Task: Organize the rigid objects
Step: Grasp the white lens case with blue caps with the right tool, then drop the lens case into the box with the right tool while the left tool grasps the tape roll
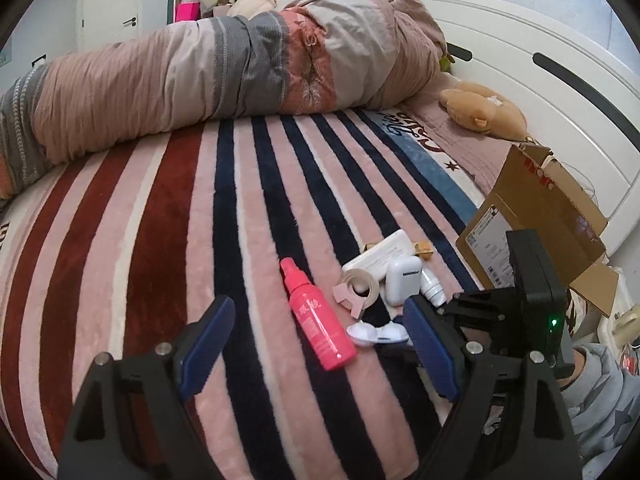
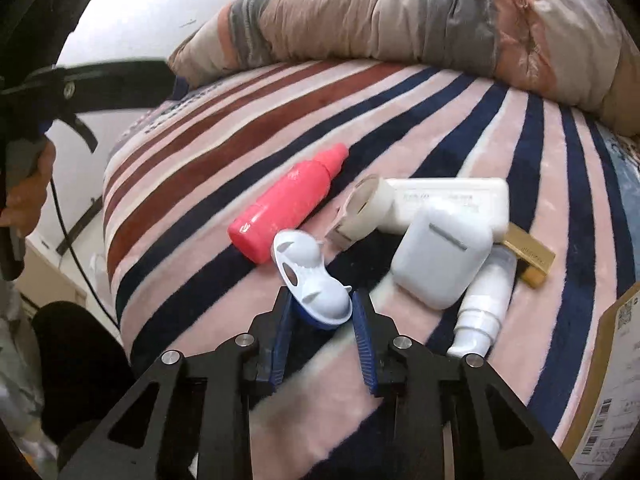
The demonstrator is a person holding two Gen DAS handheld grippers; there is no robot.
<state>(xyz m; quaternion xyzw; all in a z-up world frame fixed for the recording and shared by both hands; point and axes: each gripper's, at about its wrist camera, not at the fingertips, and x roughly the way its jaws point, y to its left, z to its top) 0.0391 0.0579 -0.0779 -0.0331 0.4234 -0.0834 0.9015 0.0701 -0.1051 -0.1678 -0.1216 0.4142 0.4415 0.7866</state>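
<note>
Rigid objects lie in a loose cluster on the striped blanket of the bed, and the one we are taking now is the white-and-blue contact lens case, at the near edge of the cluster just beside the base of the pink spray bottle. To do this step well, we want the pads squarely on the case's two sides before lifting, because it is small, smooth and curved and could squirt out on the soft blanket. We should lift straight up, so as not to nudge the white earbud case or the white pump bottle lying close on the right.

In the right wrist view the right gripper has its jaws drawn in narrow, one blue pad on each side of the near end of the lens case. The pads look to be pressing on it, though the far end still seems to rest on the blanket. The left gripper has its jaws spread wide and holds nothing. The pink bottle lies between and just beyond them, untouched. The open cardboard box, to the right of the cluster, looks like the place to put things.
</note>
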